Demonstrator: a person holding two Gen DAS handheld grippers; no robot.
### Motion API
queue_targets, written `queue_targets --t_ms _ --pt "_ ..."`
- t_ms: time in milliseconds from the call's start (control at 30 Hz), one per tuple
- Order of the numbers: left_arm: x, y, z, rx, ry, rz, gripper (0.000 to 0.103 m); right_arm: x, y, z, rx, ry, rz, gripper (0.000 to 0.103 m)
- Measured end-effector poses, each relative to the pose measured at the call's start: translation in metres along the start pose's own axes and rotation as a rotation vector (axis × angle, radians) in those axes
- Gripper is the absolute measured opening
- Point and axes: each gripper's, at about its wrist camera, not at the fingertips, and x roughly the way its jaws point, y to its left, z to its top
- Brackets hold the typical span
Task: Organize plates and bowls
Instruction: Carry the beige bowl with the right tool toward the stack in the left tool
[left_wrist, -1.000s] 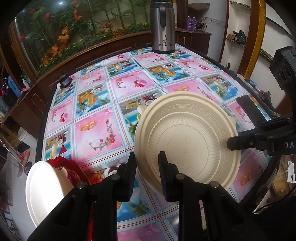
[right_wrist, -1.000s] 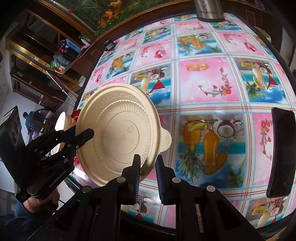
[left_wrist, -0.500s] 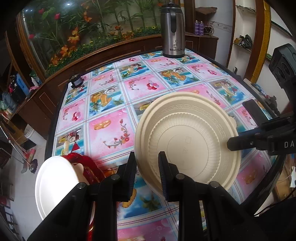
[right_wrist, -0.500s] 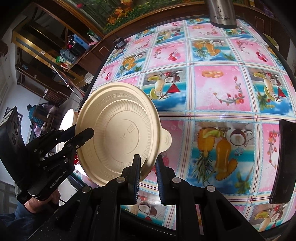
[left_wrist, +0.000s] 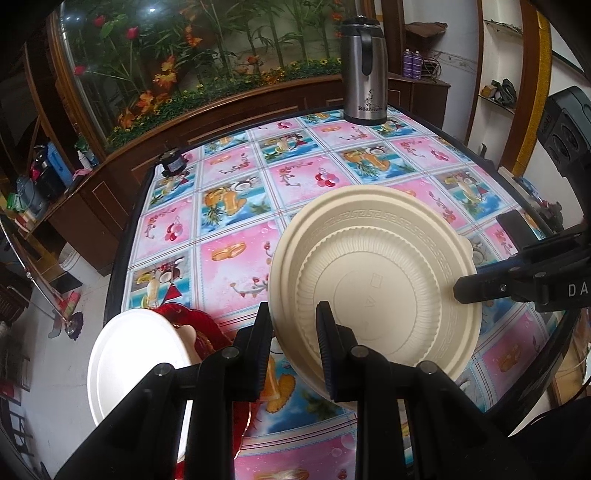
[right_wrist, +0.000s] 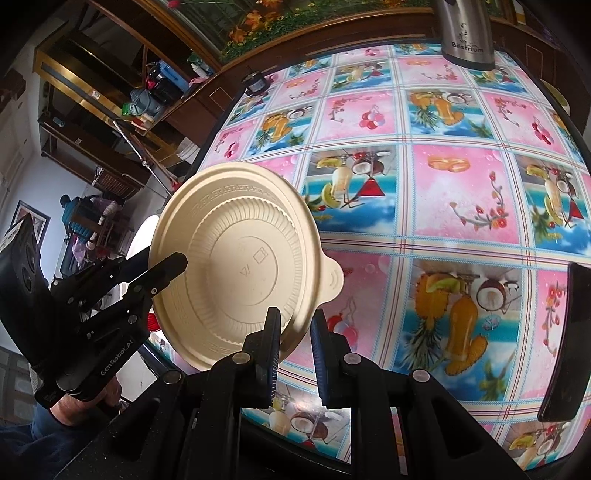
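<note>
A cream plastic bowl lid (left_wrist: 376, 280), round with a ribbed inner ring, a key-pattern border and a small tab, hangs tilted above the surface (left_wrist: 236, 258), gripped at two places on its rim. The left gripper (left_wrist: 293, 325) has its jaws drawn narrow on the lid's rim at about 7 o'clock in the left wrist view, and the right gripper (right_wrist: 295, 328) pinches the rim at about 5 o'clock in its own view, the tab sitting at 3 o'clock there. Each gripper shows in the other's view as a black arm reaching in from the side. The surface wears a glossy cloth of pink and blue squares printed with fruit and drinks. At 8 o'clock in the left wrist view a white plate (left_wrist: 129, 362) lies at the surface's edge, over something red (left_wrist: 195, 325). A steel thermos jug (left_wrist: 364, 74) stands at the far edge, at 12 o'clock. A dark phone (right_wrist: 565, 343) lies flat at 3 o'clock in the right wrist view.
</note>
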Motion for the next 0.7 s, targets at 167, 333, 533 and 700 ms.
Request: queue_targets --t_ms 167,333,533,700 --pt "-0.004 0.009 0.0 -0.021 -0.01 0.024 0.023 0.002 0.01 0.007 -0.023 0.002 0.006 0.018" --pt "-0.011 0.021 -0.002 -0.045 -0.021 0.047 0.023 0.005 0.022 0.014 -0.054 0.005 0.013 0.018" --pt "-0.018 0.037 -0.006 -0.08 -0.034 0.076 0.023 0.011 0.039 0.023 -0.093 0.013 0.027 0.018" --pt "-0.024 0.05 -0.011 -0.114 -0.037 0.104 0.023 0.016 0.054 0.03 -0.13 0.024 0.037 0.018"
